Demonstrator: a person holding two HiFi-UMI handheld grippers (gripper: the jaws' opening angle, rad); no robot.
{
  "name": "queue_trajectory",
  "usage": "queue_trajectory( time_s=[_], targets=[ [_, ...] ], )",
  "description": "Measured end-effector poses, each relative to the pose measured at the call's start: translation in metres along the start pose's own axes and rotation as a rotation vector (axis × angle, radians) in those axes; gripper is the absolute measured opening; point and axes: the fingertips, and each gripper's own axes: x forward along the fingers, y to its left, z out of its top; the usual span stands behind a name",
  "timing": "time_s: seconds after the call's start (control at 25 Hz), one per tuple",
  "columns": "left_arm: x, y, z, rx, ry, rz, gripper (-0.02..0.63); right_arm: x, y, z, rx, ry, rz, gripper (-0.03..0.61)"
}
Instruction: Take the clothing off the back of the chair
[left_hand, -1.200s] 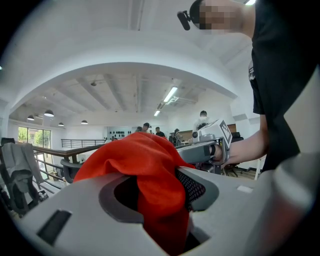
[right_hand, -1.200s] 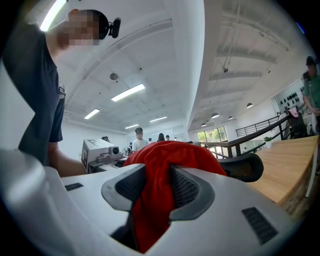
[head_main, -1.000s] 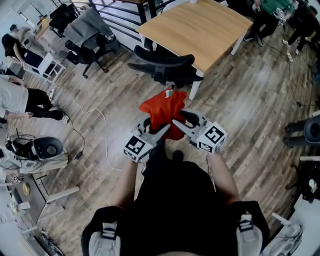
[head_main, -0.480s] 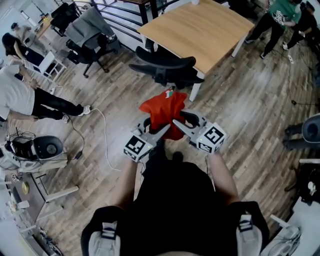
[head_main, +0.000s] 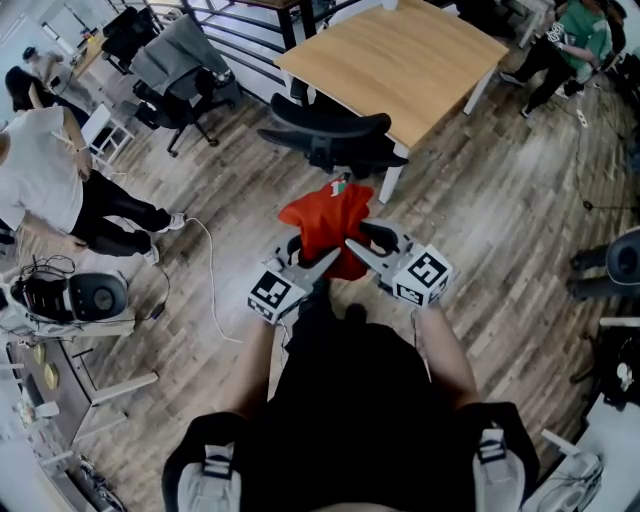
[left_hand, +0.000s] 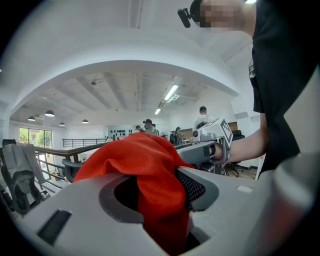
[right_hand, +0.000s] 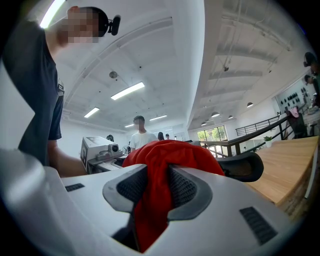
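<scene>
A red garment (head_main: 330, 223) hangs bunched between my two grippers, in front of the person's chest and above the wood floor. In the head view my left gripper (head_main: 325, 262) comes at it from the lower left and my right gripper (head_main: 358, 250) from the lower right. In the left gripper view the red cloth (left_hand: 150, 170) fills the gap between the jaws of the left gripper (left_hand: 160, 187). In the right gripper view the dark pads of the right gripper (right_hand: 157, 187) pinch a fold of the cloth (right_hand: 170, 155). A black office chair (head_main: 330, 130) with a bare back stands just beyond.
A wooden table (head_main: 400, 60) stands behind the black chair. At the back left is another chair (head_main: 180, 60) with a grey jacket draped on it. A person in white (head_main: 50, 170) stands at the left, a white cable (head_main: 212, 262) lies on the floor, and more people (head_main: 570, 40) are at the top right.
The grippers and the red garment have stayed put. The person in white at the left has walked further into view, and the people at the top right have shifted.
</scene>
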Motion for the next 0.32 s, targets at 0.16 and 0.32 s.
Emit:
queue_trajectory(
  time_s=[0.16,0.32],
  targets=[
    [-0.0009,-0.0028,0.0012,0.004,0.002,-0.002,0.19,-0.0021,0.0024,0.0004,0.003,0.001,0.0,0.127],
    [-0.0006,-0.0033,0.0015,0.006,0.002,-0.004,0.19,-0.0028,0.0024,0.0002,0.003,-0.001,-0.001,0.126]
  ],
)
